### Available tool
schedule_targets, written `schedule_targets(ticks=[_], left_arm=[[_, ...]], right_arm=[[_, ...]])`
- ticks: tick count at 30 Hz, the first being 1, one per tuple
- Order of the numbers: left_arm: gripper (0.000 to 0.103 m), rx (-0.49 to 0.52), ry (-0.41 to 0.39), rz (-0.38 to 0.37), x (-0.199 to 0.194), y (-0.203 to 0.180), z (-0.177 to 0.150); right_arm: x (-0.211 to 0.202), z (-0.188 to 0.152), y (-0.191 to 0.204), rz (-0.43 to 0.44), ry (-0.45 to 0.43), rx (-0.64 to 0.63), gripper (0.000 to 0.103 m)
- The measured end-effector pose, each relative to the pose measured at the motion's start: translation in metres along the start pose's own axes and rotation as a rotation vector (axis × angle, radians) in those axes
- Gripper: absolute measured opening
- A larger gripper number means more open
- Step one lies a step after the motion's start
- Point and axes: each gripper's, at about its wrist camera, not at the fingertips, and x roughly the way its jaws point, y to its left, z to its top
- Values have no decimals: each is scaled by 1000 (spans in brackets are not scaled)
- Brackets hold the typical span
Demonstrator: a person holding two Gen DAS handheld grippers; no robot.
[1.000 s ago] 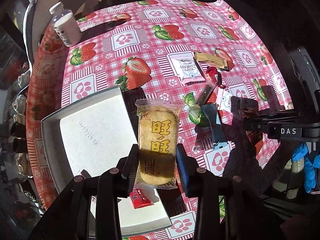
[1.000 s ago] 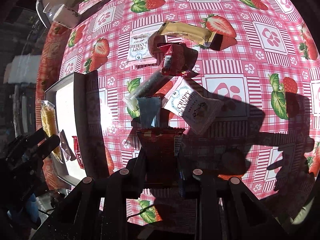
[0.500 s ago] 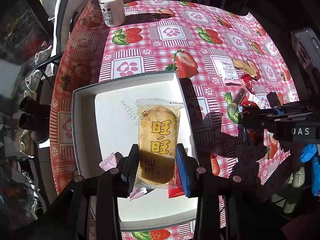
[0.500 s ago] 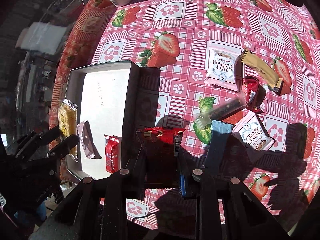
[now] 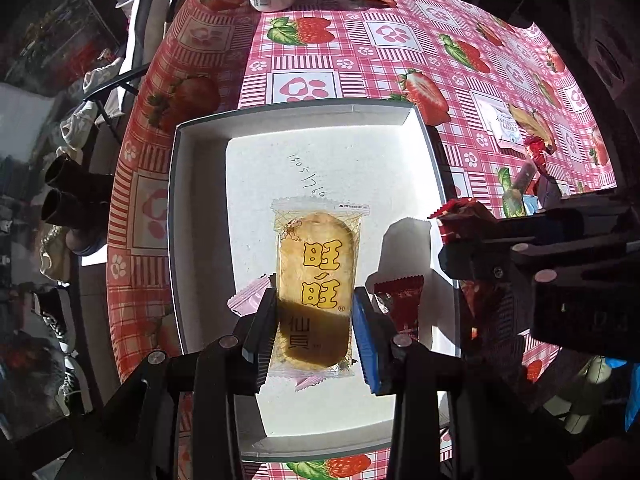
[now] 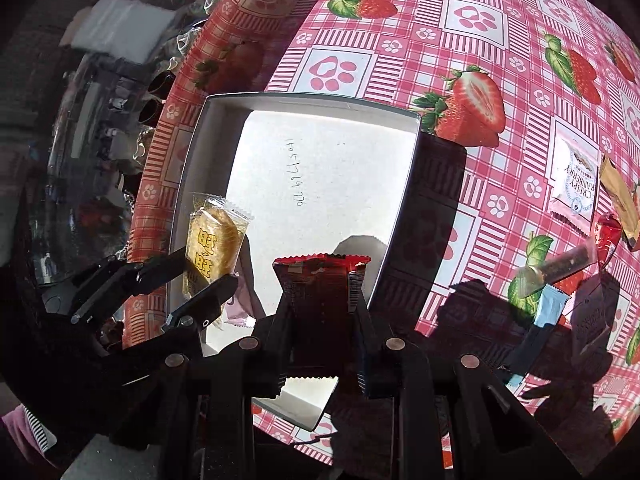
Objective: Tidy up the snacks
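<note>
Left gripper (image 5: 314,320) clamping rice cracker packet (image 5: 316,292) above white tray (image 5: 200,128), red packet (image 5: 400,304) inside

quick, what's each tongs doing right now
left tongs: shut on the yellow rice cracker packet, over the white box.
right tongs: shut on the red snack packet.

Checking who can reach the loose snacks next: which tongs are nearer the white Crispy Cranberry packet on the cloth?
Right. The right tongs, shut on a red packet, sit at the box's cloth-side wall; the left tongs hang over its middle, farther from the Cranberry packet.
</note>
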Motion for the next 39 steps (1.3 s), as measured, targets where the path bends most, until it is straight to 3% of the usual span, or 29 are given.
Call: schedule_targets(ticks=[6, 8, 9, 10, 12, 27, 39], left_arm=[[42, 4, 33, 7, 8, -1, -12], [54, 8, 38, 4, 8, -2, -15], [69, -8, 35, -4, 6, 0, -17], [80, -20, 33, -4, 4, 2, -18], [81, -23, 39, 6, 3, 2, -19], [81, 65, 85, -8, 3, -39, -19], [81, 174, 78, -23, -6, -86, -7]], right_arm=[[16, 4, 20, 21, 41, -34, 28], [21, 4, 25, 22, 65, -49, 32], [23, 2, 26, 14, 72, -51, 50], [24, 1, 25, -5, 74, -50, 80], [23, -4, 19, -22, 66, -38, 101], [14, -68, -79, -169, 66, 218, 101], [18, -114, -138, -92, 107, 520, 101]])
